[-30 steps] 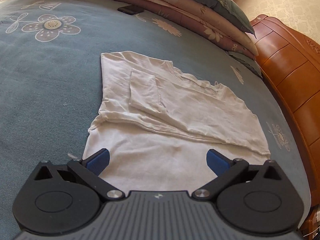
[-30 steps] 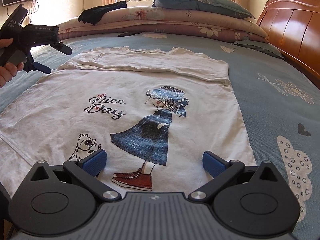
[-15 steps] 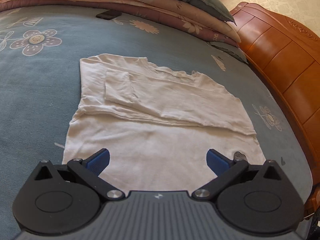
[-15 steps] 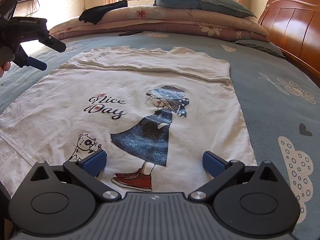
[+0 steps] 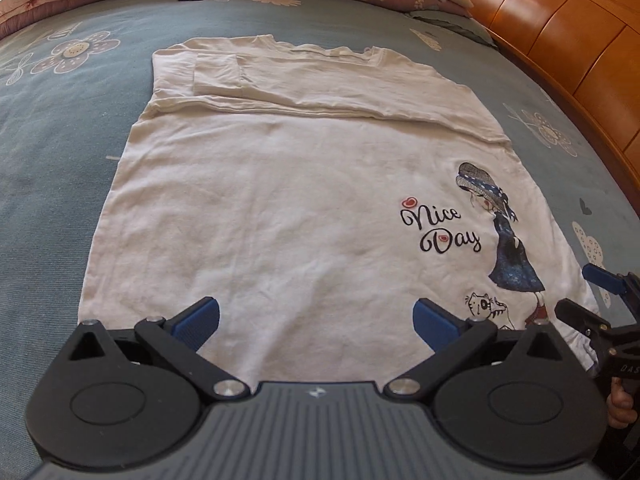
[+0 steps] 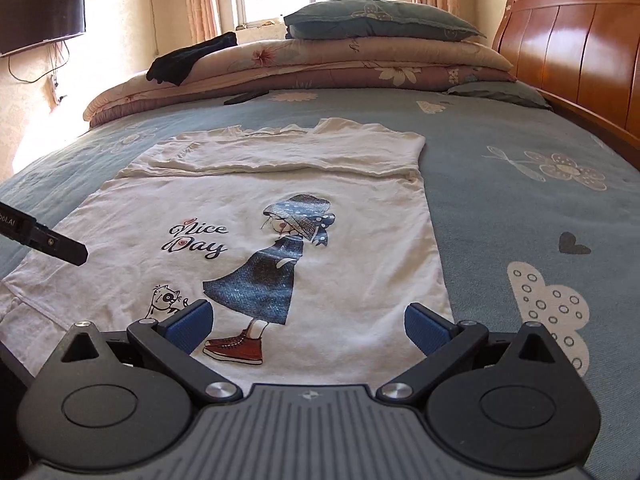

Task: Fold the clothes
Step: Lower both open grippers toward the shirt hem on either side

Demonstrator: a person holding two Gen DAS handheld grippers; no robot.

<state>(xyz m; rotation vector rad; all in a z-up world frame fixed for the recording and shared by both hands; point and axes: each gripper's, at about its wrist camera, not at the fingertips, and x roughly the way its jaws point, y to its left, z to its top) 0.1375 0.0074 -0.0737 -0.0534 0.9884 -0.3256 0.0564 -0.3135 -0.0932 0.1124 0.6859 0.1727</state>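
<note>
A white T-shirt [image 5: 288,208] is spread flat on the blue bedspread [image 5: 60,128], its far edge already folded over into a band, with a sleeve laid on top. The shirt lies straight ahead of both claws, and its long axis runs across the two views, left to right. The near edge passes just under the left claw [image 5: 316,318] and the right claw [image 6: 307,322] — neither is clearly nearer to it. Both claws are seen spread wide, with nothing held between the blue pads. In the left view the right claw appears at the shirt's right end, beside the printed girl [image 5: 500,232]. The coming move is judged to be a grasp of the near edge at both ends, so that it can be carried toward the folded band. Nothing rests on the cloth in between. A dark phone-like object [image 6: 246,97], stacked quilts [image 6: 320,64] and a wooden headboard [image 6: 580,40] lie well beyond — out of the way.
</note>
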